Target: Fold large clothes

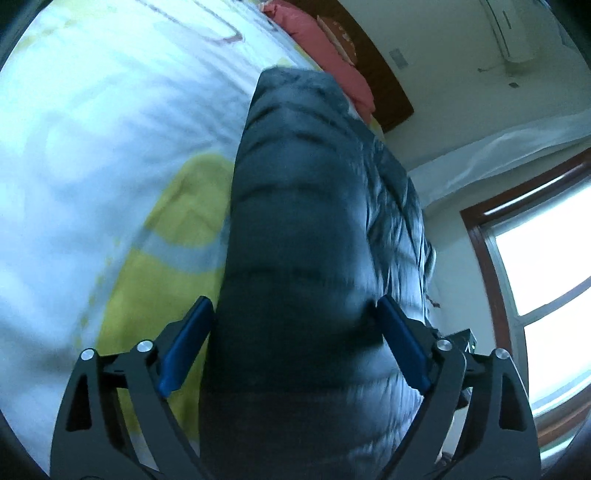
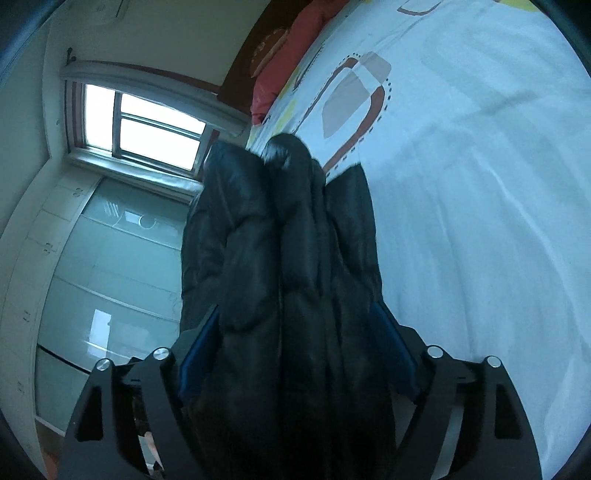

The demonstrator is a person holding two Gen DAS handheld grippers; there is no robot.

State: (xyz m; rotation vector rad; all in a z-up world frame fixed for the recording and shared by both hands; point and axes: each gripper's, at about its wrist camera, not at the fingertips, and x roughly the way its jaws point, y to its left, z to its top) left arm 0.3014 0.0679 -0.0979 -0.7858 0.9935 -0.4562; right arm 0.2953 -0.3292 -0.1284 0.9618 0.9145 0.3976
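Observation:
A dark quilted puffer jacket (image 1: pixel 303 192) lies bunched on the bed and runs away from me in both views. In the left wrist view its padded bulk fills the gap of my left gripper (image 1: pixel 293 302), whose blue pads (image 1: pixel 184 347) stand wide apart on either side of it. In the right wrist view the jacket (image 2: pixel 280 229) shows several puffy folds, and a thick bundle of them sits between the spread jaws of my right gripper (image 2: pixel 295 308). Both grippers look open around the fabric rather than pinching it. The jacket's near end is hidden under the fingers.
The bed sheet (image 1: pixel 92 147) is white with yellow and brown shapes. A pink pillow (image 1: pixel 325 48) lies at the wooden headboard. A window (image 2: pixel 147 125) and pale wardrobe doors (image 2: pixel 110 266) are beside the bed, and an air conditioner (image 1: pixel 513 29) hangs on the wall.

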